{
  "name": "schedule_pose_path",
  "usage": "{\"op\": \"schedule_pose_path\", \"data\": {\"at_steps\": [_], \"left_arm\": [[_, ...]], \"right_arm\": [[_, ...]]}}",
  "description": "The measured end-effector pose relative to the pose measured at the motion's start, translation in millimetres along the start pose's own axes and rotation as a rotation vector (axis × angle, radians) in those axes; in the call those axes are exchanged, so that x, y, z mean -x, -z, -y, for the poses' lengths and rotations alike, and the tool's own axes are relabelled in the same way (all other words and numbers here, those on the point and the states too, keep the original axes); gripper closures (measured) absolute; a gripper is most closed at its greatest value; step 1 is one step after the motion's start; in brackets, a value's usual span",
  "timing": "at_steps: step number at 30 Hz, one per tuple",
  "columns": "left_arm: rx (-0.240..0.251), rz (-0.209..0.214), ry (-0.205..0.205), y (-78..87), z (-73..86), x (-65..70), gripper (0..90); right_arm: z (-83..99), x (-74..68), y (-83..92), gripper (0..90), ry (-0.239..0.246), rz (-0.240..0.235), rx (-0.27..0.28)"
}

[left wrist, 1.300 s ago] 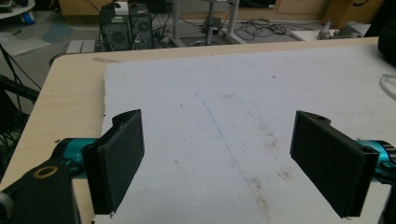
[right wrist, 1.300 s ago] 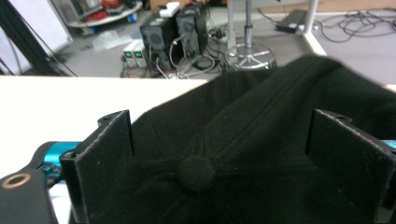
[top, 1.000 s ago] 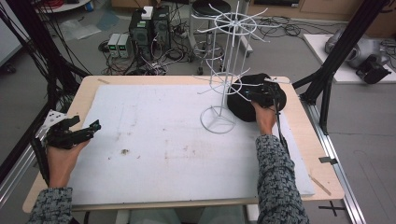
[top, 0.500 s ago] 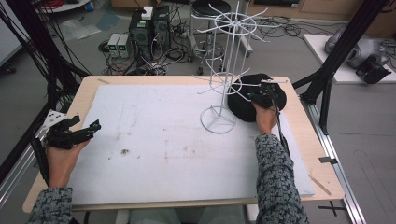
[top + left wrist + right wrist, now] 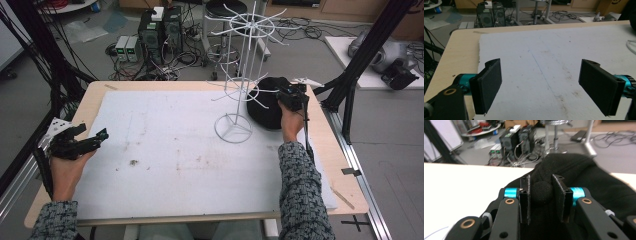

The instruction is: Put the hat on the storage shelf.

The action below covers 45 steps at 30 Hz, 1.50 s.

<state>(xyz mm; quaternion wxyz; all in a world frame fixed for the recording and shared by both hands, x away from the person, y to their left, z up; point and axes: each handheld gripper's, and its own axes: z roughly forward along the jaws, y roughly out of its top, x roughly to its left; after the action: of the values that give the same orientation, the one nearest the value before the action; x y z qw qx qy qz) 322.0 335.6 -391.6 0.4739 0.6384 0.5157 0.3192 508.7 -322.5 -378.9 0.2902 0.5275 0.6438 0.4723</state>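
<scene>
A black cloth cap (image 5: 262, 114) lies at the far right of the white mat (image 5: 175, 150), beside the base of a white wire rack (image 5: 247, 75). My right gripper (image 5: 286, 91) rests on the cap's far side. In the right gripper view the gripper (image 5: 541, 183) is shut on a pinched fold of the black cap (image 5: 579, 170), with the jaws narrow around it. My left gripper (image 5: 92, 132) hovers at the mat's left edge. In the left gripper view it (image 5: 540, 75) stands wide open, holding nothing, above the bare mat (image 5: 544, 50).
The wire rack has thin arms that spread out over the cap and a ring base (image 5: 233, 129) on the mat. The wooden table (image 5: 87, 102) borders the mat. Black frame posts (image 5: 360, 70) stand at the right. Computers and cables (image 5: 160, 30) sit on the floor behind.
Almost nothing has moved. The right gripper stays on the black cap and the left gripper stays at the mat's left edge.
</scene>
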Motion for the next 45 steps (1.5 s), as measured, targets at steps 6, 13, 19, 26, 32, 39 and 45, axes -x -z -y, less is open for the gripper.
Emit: {"op": "schedule_pose_path", "data": {"at_steps": [6, 13, 19, 26, 32, 39, 45], "left_arm": [[0.001, 0.000, 0.004, -0.4, -0.1, -0.5, 19.0], [0.003, 0.000, 0.006, -1.1, -0.7, 0.7, 19.0], [0.003, 0.004, 0.003, -2.5, -1.5, 3.1, 19.0], [0.007, 0.008, 0.005, -2.7, -2.2, 4.3, 19.0], [0.004, 0.013, 0.003, -2.8, -2.5, 4.6, 19.1], [0.006, 0.018, 0.001, -2.6, -3.3, 6.2, 19.1], [0.013, 0.020, 0.006, -2.5, -3.7, 6.1, 19.1]], "right_arm": [[-13.8, 10.2, 23.8, 70.7, -0.021, 0.032, 0.098], [-23.1, 32.2, 54.0, 70.8, -0.098, 0.058, 0.196], [-36.1, 40.4, 75.0, 70.8, -0.144, 0.068, 0.255], [-54.3, 44.3, 96.2, 70.8, -0.192, 0.069, 0.326], [-74.9, 45.6, 119.6, 70.8, -0.188, 0.085, 0.384], [-98.2, 38.1, 137.2, 70.7, -0.145, 0.105, 0.410], [-115.9, 32.0, 149.3, 70.8, -0.126, 0.105, 0.424]]}}
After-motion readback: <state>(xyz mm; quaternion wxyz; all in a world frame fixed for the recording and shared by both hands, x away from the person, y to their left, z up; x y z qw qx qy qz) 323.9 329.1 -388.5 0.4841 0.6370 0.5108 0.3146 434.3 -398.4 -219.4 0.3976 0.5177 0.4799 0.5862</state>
